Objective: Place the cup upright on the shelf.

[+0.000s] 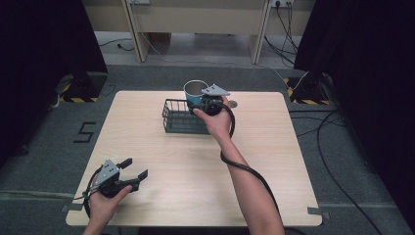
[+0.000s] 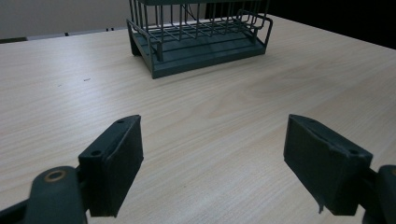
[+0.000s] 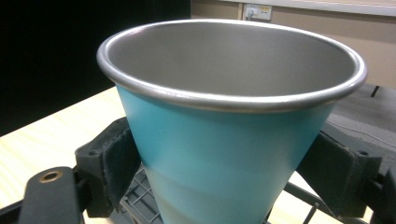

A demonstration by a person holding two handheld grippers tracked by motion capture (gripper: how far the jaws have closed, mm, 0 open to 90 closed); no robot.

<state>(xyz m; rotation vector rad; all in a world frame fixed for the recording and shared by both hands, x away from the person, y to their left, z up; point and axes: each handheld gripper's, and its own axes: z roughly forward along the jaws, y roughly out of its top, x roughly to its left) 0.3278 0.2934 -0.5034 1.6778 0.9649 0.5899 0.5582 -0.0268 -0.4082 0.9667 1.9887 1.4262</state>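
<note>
A teal metal cup (image 1: 195, 93) with a steel rim and bare steel inside is held upright over the right end of a dark wire basket (image 1: 182, 117) at the table's far middle. My right gripper (image 1: 209, 104) is shut on the cup (image 3: 224, 130), its two black pads (image 3: 114, 163) pressing the cup's lower sides, with the basket's wires just below. My left gripper (image 1: 134, 169) rests near the table's front left corner, open, with nothing between its pads (image 2: 116, 158). Ahead of it stands the basket (image 2: 201, 51).
The light wooden table (image 1: 195, 181) has bare surface between the two grippers. A small round grey object (image 1: 233, 104) lies on the table right of the basket. Cables (image 1: 337, 181) trail on the grey floor at right; black curtains flank both sides.
</note>
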